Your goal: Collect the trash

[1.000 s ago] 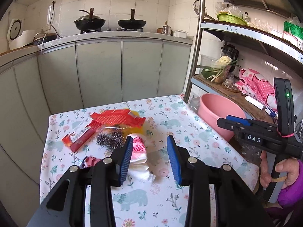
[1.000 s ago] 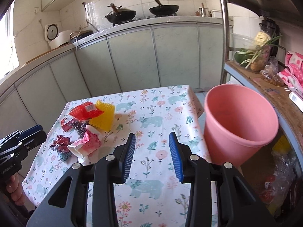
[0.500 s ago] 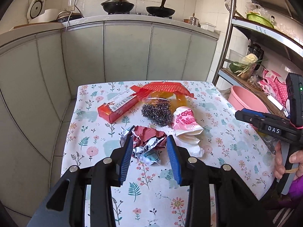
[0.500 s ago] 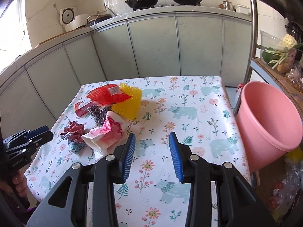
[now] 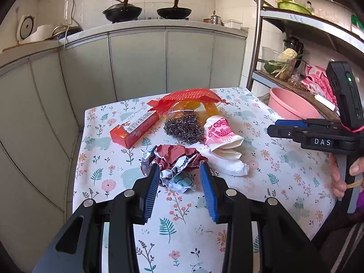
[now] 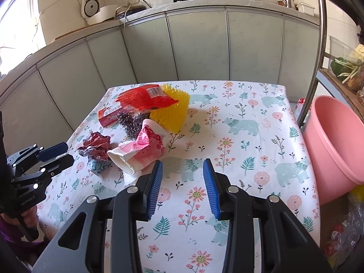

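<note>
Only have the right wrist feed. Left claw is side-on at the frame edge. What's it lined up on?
Observer: The left claw is open, with its pads on either side of the crumpled foil wrapper. No squeeze visible.
Operator: Where's my claw relative to the cup?
Observer: The right claw is to the right of the paper cup, tips pointing at it, clear of it.
Operator: Is the red box buried?
Observer: No. The orange-red box lies mostly exposed beside the steel scourer. Only its far end meets the red bag.

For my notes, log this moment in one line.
left gripper: open, at foil wad | right gripper: open, empty, near paper cup | pink bin: beside table
</note>
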